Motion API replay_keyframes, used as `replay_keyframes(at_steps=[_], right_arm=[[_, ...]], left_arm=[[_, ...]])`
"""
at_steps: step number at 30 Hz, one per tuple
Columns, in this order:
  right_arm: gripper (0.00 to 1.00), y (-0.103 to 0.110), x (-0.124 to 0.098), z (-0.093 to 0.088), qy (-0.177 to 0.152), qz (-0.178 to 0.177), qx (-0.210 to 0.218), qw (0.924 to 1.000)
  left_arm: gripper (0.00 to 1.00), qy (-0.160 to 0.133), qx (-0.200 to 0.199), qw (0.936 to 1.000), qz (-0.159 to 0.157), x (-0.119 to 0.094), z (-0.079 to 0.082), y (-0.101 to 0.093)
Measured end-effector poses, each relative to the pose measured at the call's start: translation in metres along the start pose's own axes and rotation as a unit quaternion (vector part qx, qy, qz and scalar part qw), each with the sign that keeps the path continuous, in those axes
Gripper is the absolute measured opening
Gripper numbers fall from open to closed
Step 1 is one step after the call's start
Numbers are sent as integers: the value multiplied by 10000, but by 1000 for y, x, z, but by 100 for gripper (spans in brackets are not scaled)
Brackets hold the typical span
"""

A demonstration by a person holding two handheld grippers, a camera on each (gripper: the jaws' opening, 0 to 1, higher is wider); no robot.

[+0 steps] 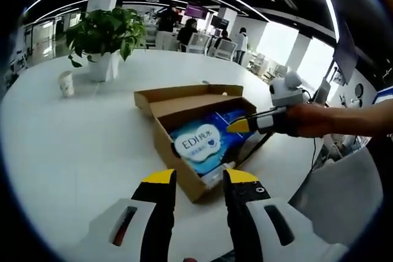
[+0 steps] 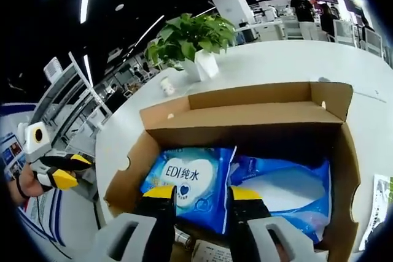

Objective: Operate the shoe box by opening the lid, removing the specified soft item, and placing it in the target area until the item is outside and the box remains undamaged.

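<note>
Cardboard fills most of what I see through the left gripper view: the shoe box (image 1: 184, 128) sits on the white table (image 1: 73, 145) with its lid (image 1: 184, 93) already folded back on the far side. Inside lies a blue pack of wipes (image 1: 206, 145), its long side running along the box. My left gripper (image 1: 198, 179) hovers just short of the near corner, jaws spread with nothing between them. From the right, my right gripper (image 1: 242, 124) reaches over the open box, its yellow tips above the pack; from here I cannot tell how wide it stands. A potted plant (image 1: 104, 38) and a small cup (image 1: 66, 83) stand well beyond the box.

In the right gripper view I look straight down into the box. The right gripper (image 2: 200, 196) has its jaws apart, one tip on each side of the near edge of the pack (image 2: 190, 182), not yet pinching it. A second blue pack (image 2: 288, 191) lies beside the first, to the right. The left gripper (image 2: 61, 173) shows at the far left, off the table edge.

I judge the right gripper far nearer to the item; the pack lies directly ahead and below it, so closing and lifting should fall to that hand.
</note>
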State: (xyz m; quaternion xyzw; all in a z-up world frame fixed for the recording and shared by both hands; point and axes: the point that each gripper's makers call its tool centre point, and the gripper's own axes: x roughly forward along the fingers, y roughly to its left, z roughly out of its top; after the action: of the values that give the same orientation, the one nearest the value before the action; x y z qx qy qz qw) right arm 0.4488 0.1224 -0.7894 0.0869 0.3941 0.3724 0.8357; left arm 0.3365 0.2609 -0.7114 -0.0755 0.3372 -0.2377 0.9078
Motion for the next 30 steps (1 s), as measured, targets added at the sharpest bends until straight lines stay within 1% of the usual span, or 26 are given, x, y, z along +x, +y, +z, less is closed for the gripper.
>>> replay_keyframes(at_steps=[2, 5, 7, 11, 14, 16, 18, 20, 21, 26, 28, 29, 30], right_arm=[[28, 3, 0, -2, 25, 8, 32, 10000], [24, 10, -1, -1, -5, 40, 68, 10000], [23, 12, 1, -2, 15, 30, 33, 10000], [22, 9, 4, -8, 149, -71, -4, 9999], [16, 9, 2, -7, 152, -143, 23, 9998], [14, 14, 2, -7, 202, -141, 64, 9997], [10, 12, 1, -11, 404, -337, -173, 9985], [8, 13, 2, -13, 547, -416, -330, 9971], [8, 15, 3, -13, 566, -405, -373, 9969], [6, 16, 0, -13, 690, -457, -320, 9961], [0, 15, -1, -13, 691, -463, -301, 9961], [0, 9, -7, -13, 710, -645, -403, 9946], [0, 15, -8, -13, 586, -539, -32, 9968]], left_arm=[[31, -1, -7, 10000, -4, 0, 0, 0], [30, 11, -28, 10000, -9, 1, -2, 0], [30, 23, -40, 10000, -14, 1, -3, 0], [30, 56, -55, 10000, -32, 3, -5, -1], [30, 46, -56, 10000, -41, 4, -5, -1], [30, 46, -65, 10000, -42, 4, -5, -1], [30, 57, -69, 10000, -43, 5, -6, -1], [29, 69, -77, 9999, -54, 6, -7, -1], [29, 73, -74, 9999, -61, 6, -7, -2], [29, 91, -74, 9999, -91, 8, -7, -5], [29, 96, -72, 9999, -97, 9, -7, -6], [29, 91, -76, 9999, -107, 9, -7, -6], [28, 93, -78, 9999, -114, 9, -7, -6]])
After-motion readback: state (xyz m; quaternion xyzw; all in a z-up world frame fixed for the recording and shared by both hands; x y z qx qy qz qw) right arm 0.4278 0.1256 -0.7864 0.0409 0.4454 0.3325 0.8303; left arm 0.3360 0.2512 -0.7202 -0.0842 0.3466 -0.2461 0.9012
